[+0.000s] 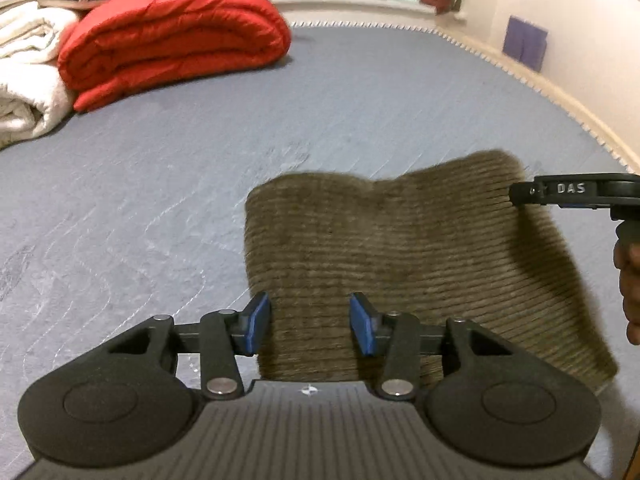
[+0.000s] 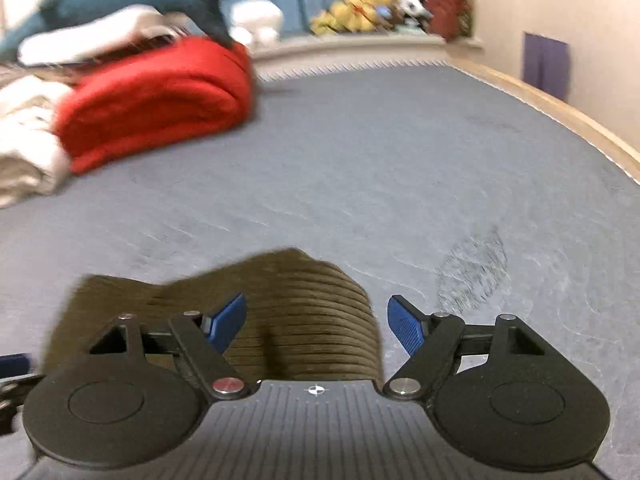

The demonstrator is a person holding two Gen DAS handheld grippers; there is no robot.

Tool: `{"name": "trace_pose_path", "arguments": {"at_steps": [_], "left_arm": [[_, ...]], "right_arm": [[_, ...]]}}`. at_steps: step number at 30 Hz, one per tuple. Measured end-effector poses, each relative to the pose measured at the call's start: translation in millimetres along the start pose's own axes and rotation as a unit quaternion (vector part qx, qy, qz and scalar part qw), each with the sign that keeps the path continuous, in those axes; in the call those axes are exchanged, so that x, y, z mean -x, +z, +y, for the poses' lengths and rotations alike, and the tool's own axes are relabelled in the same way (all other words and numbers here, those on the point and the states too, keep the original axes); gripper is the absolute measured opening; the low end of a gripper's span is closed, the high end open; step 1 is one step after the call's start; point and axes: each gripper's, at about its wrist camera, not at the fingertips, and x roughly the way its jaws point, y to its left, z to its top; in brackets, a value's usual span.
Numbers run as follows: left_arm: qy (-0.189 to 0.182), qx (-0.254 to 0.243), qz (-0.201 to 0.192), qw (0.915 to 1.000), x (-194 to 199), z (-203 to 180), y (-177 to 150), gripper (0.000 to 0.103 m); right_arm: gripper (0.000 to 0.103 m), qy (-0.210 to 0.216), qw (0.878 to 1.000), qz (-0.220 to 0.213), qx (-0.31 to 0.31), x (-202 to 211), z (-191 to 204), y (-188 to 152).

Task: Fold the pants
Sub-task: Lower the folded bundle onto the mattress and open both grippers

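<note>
Close in, the left gripper (image 1: 310, 322) hangs with its blue pads spread wide around the near edge of the olive-brown ribbed corduroy pants (image 1: 400, 264), gripping nothing, and the right gripper (image 2: 316, 324) is just as released, jaws wide over the rounded fold of the bundle. The pants lie folded over on the grey-blue quilted mattress (image 1: 160, 184), so this looks like a late fold: next, both grippers must close on an edge. Far back sits a rolled red quilt (image 1: 172, 36).

1 pants (image 1: 400, 264), 2 hand-held grippers: left (image 1: 310, 322), right (image 2: 316, 324); 1 red quilt (image 1: 172, 36).
</note>
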Motion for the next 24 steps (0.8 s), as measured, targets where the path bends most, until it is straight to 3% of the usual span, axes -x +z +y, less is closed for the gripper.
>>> {"name": "trace_pose_path", "arguments": {"at_steps": [3, 6, 9, 12, 17, 21, 24], "left_arm": [[0.003, -0.014, 0.02, 0.9997, -15.6, 1.6, -1.9, 0.052], [-0.003, 0.012, 0.026, 0.9996, -11.8, 7.2, 3.8, 0.052], [-0.009, 0.009, 0.002, 0.9999, 7.2, 1.2, 9.6, 0.052], [-0.022, -0.018, -0.019, 0.9994, 22.9, -8.7, 10.1, 0.052], [-0.024, -0.017, 0.01, 0.9995, 15.5, -9.5, -7.2, 0.053], [-0.002, -0.014, -0.027, 0.9995, 42.3, -3.9, -8.5, 0.088], [-0.002, -0.001, -0.066, 0.9978, 75.2, 1.7, -10.1, 0.092]], "right_arm": [[0.077, -0.03, 0.999, 0.039, -0.004, -30.5, 0.9, -5.9], [0.08, -0.029, 0.998, 0.049, -0.013, -50.2, -3.8, -6.3], [0.08, -0.011, 0.996, 0.064, -0.062, -62.5, -16.4, -2.0], [0.08, -0.006, 0.994, 0.069, -0.079, -59.4, -15.2, 0.7], [0.079, -0.002, 0.997, 0.056, -0.061, -29.6, -9.0, 6.1], [0.079, 0.024, 0.999, 0.015, -0.039, 14.8, -19.0, 16.3], [0.086, 0.041, 0.999, -0.026, -0.02, 62.1, -27.8, 18.8]]}}
